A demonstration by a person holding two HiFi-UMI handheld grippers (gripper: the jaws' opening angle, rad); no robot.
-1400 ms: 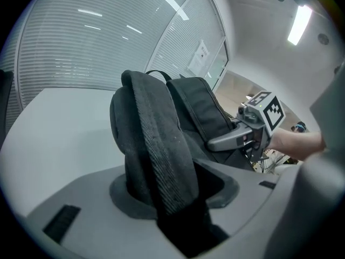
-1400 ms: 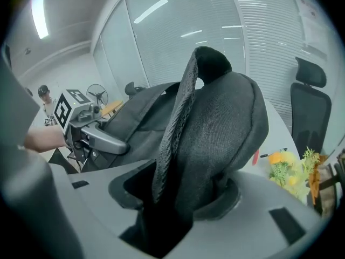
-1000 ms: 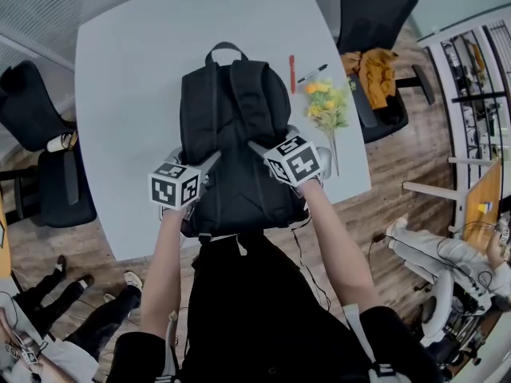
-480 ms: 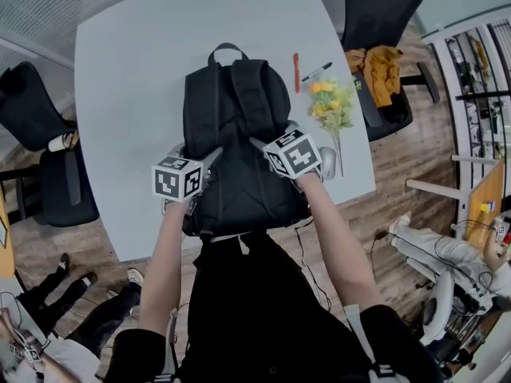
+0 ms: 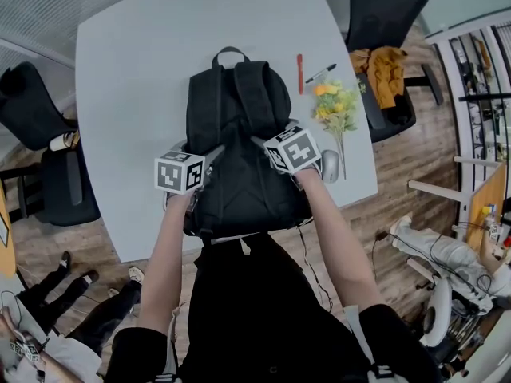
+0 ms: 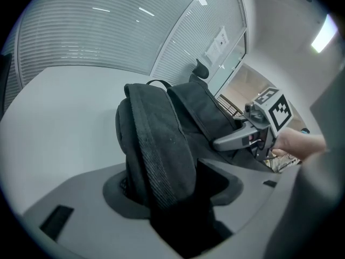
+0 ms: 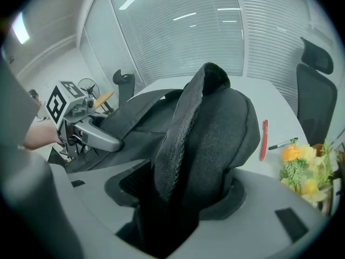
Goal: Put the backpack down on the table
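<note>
A black backpack (image 5: 239, 150) lies on the white table (image 5: 128, 70), straps up, with its bottom end at the near edge. My left gripper (image 5: 215, 155) reaches to its left shoulder strap (image 6: 161, 150), and my right gripper (image 5: 259, 144) to its right strap (image 7: 180, 139). Each strap runs between its gripper's jaws. Both pairs of jaws are opening, and a dark gap shows beside each strap. In the left gripper view the right gripper (image 6: 237, 139) shows across the pack. The right gripper view shows the left gripper (image 7: 91, 136) in the same way.
Right of the backpack lie a red pen (image 5: 300, 72), a black marker (image 5: 319, 73), a bunch of yellow flowers (image 5: 334, 106) and a grey mouse (image 5: 330, 164). Black office chairs stand at the far right (image 5: 375, 6) and at the left (image 5: 40, 110).
Both grippers have sunk a little with the straps. The backpack has settled lower onto the table and drifted slightly right in the head view.
</note>
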